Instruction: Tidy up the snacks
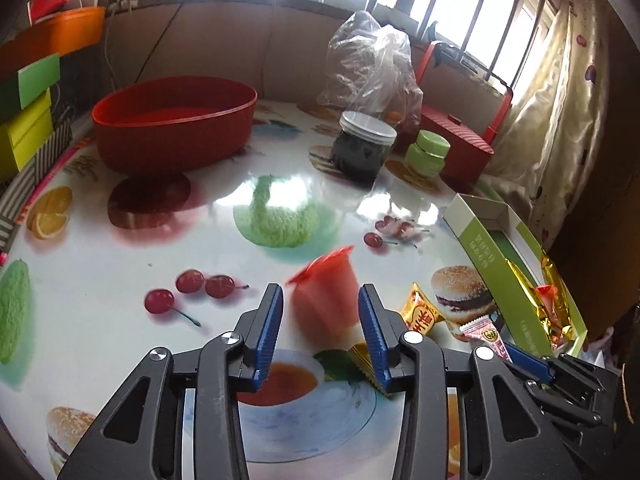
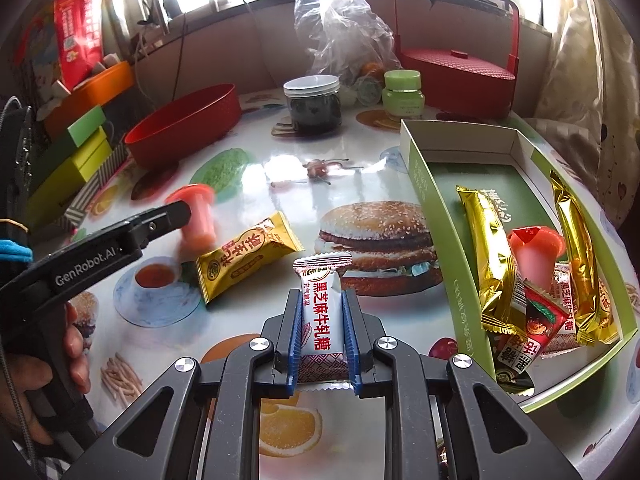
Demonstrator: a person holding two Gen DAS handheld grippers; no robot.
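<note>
A blurred, tilted red jelly cup [image 1: 324, 292] stands between the blue pads of my left gripper [image 1: 320, 292], which is open; a gap shows beside the left pad. From the right wrist view this cup [image 2: 196, 216] is at the left gripper's fingertip [image 2: 176, 212]. My right gripper [image 2: 322, 296] is shut on a white nougat candy [image 2: 324, 312] held lengthwise just above the table. A yellow candy packet [image 2: 248, 256] lies between the two grippers. The open green box [image 2: 424, 184] at the right holds gold packets [image 2: 486, 248], another jelly cup [image 2: 534, 252] and red wrapped candies.
A red oval tub [image 1: 176, 120] stands at the back left. A dark jar [image 1: 364, 148], a green jar [image 1: 426, 152], a plastic bag [image 1: 368, 60] and a red handled basket [image 1: 456, 140] are at the back right. Stacked boxes [image 1: 28, 120] line the left edge. A hand [image 2: 76, 344] holds the left gripper.
</note>
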